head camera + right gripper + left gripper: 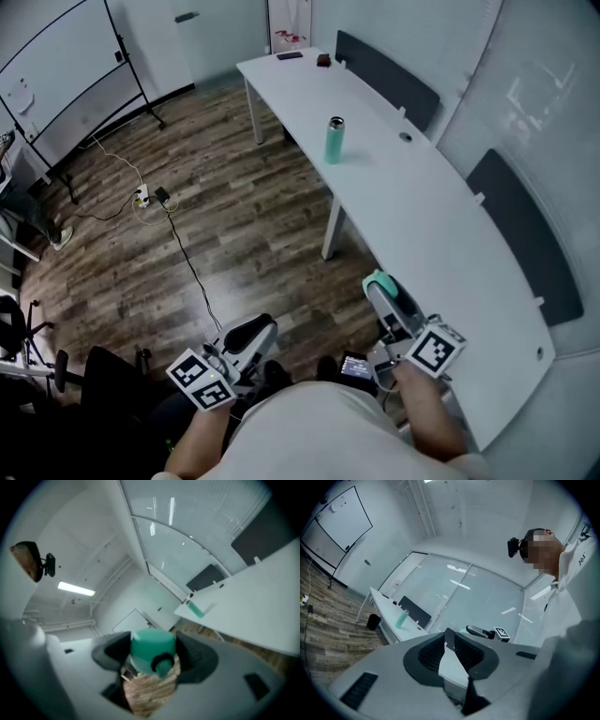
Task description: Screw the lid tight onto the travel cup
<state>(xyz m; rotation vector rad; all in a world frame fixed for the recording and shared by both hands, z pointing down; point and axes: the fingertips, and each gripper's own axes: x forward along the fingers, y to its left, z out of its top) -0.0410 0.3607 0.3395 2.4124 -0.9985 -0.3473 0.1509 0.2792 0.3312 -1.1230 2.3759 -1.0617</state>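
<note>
**A:** The travel cup (pixel 335 139) stands upright on the white counter (pixel 431 216). Its long axis runs straight up, there's silver at the top, and no lid on it.

**B:** And the lid?

**A:** The lid (pixel 152 645) is well apart from the cup. It's clamped between the jaws of the right tool (pixel 380 284), which is held level off the counter's near edge.

**B:** So which way does the cup lie from that tool?

**A:** Ahead of it and a little to its left in the head view, farther along the counter. There's nothing between the two but bare counter top.

**B:** What about the other hand?

**A:** The left tool (pixel 451 644) has its jaws drawn together with nothing between them. It hangs over the wooden floor (pixel 141 272), farther from the cup than the right one.

**B:** So the right side leads.

**A:** I'd say so. The lid has to travel forward to the cup and arrive above its mouth, lined up with that upright axis. The left tool would most likely steady the cup's body.
</note>
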